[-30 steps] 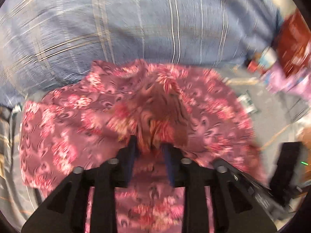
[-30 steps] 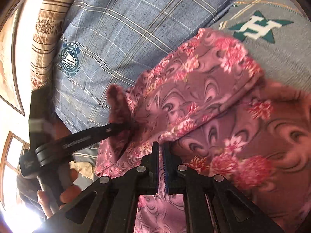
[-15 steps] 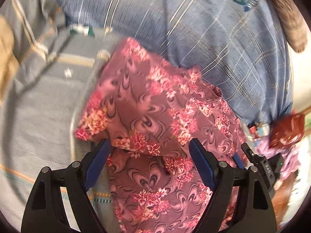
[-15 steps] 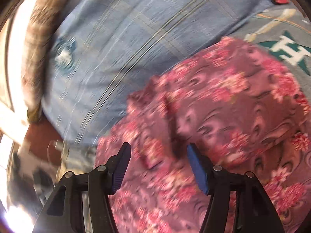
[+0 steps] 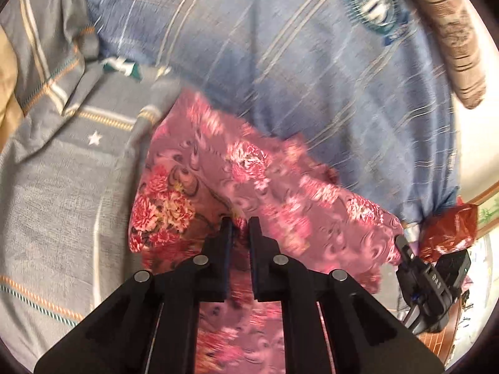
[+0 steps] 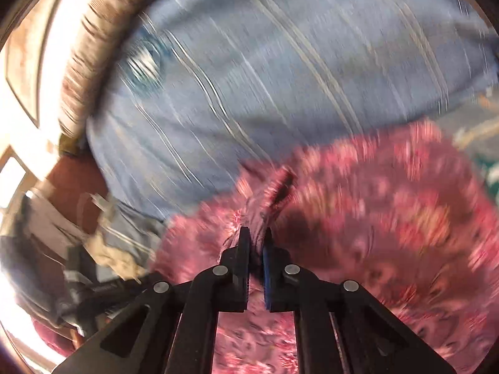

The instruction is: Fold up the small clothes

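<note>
A: Firstly, the left gripper (image 5: 239, 222). How do its black fingers stand?

B: Nearly together, pinching a fold of the pink-and-maroon floral cloth garment (image 5: 249, 187) between the tips. Cloth fills the narrow gap.

A: And the right gripper (image 6: 256, 233)?

B: Same story. Jaws narrow, a bunched ridge of the floral garment (image 6: 374, 218) clamped between them, rising just past the tips. That view is heavily blurred, so the pattern smears.

A: Where does the garment lie?

B: Left wrist view: spread across the grey bedsheet with thin orange and white stripes and a small white star (image 5: 62, 187), its far edge touching the blue plaid pillow with a round teal emblem (image 5: 312, 62).

A: Anything farther out?

B: A beige striped bolster (image 5: 452, 37) beyond the pillow at upper right. A crinkled red-brown bag (image 5: 452, 230) at the right edge, near the right gripper's body (image 5: 433, 286). In the right wrist view, the blue pillow (image 6: 280, 78) again, above the garment.
</note>
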The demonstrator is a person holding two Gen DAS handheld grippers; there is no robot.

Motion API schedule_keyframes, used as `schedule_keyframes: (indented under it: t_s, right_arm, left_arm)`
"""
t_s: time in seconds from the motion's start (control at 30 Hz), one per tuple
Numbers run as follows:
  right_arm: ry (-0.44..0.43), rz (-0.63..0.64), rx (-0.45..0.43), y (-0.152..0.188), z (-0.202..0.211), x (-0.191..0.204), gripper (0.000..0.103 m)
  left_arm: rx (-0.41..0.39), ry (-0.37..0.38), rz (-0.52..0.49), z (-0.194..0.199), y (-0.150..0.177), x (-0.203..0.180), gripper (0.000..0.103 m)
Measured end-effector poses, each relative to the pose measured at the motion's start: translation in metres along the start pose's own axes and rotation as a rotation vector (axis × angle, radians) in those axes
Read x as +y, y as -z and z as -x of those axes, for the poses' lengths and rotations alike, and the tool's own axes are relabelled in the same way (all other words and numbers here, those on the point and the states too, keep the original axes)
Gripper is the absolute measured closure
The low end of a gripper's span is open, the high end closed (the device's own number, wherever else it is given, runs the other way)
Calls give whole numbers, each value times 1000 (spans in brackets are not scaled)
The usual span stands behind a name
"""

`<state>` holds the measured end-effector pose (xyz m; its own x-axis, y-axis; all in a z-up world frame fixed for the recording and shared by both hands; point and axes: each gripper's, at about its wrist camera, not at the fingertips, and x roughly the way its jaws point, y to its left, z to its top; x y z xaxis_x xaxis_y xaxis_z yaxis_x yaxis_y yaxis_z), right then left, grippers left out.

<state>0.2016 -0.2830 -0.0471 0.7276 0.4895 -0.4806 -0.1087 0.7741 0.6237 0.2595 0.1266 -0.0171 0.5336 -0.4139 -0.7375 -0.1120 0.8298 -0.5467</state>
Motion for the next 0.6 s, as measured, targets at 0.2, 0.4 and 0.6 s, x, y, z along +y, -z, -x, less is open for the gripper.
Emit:
schedule_keyframes:
  t_s: [0.2,0.4,0.6]
  right_arm:
    - [88,-29,-53,-30,33,-33,97]
    - [206,-173,-27,-14,41,-108,99]
    - [145,-263,-30,-5,53,-131,93]
  left_arm:
    - [54,19,-77,-18,26,-40,95]
    - [115,-12,-100,-38,42,-45,95]
    - [37,-35,-63,-16,21,-22,42]
